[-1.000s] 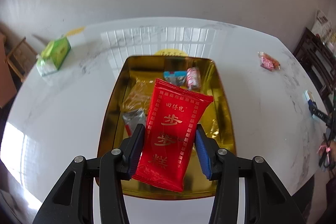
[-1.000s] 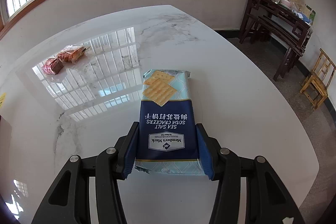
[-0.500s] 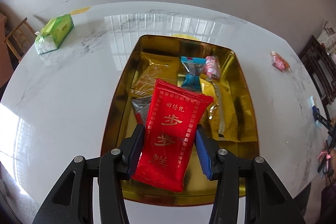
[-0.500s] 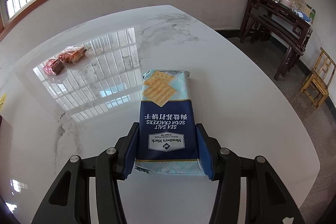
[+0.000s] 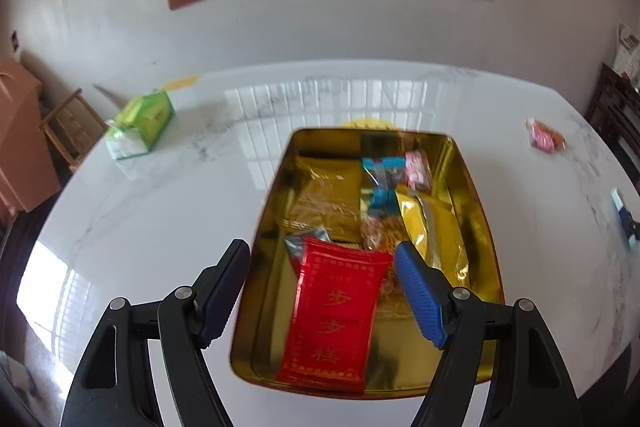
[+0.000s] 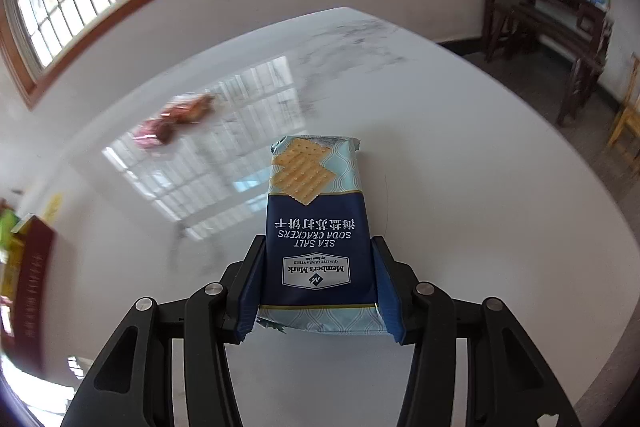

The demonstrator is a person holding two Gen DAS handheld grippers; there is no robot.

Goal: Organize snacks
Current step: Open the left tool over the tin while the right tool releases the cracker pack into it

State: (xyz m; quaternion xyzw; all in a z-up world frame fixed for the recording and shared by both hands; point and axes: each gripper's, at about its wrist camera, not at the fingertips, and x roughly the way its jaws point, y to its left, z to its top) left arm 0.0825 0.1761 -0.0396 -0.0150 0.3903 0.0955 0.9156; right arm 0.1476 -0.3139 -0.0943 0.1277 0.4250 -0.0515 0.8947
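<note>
1. Nearest in the left wrist view, the left gripper [image 5: 322,291] has its jaws spread wide and grips nothing; its blue pads stand clear on either side of the red packet [image 5: 334,315].
2. That red packet lies flat at the near end of the gold tray [image 5: 478,211], so this piece looks delivered.
3. Deeper in the tray sit more snacks: a gold pouch [image 5: 330,187], a yellow bag [image 5: 434,231], a small blue packet [image 5: 383,165] and a pink sweet [image 5: 416,169]. Much of the sorting seems done.
4. In the right wrist view, the right gripper [image 6: 318,287] has its jaws closed against both sides of the cracker pack [image 6: 316,227], which is held over the white table [image 6: 460,163], well apart from the tray. It has yet to go in.
5. Farther off, two small wrapped snacks [image 6: 174,121] lie loose on the table, blurred; they also appear as one pink blur in the left view. Those are probably left to collect too.
6. At the far left edge, a green tissue pack [image 5: 140,125] stands by itself, likely not part of the job.
</note>
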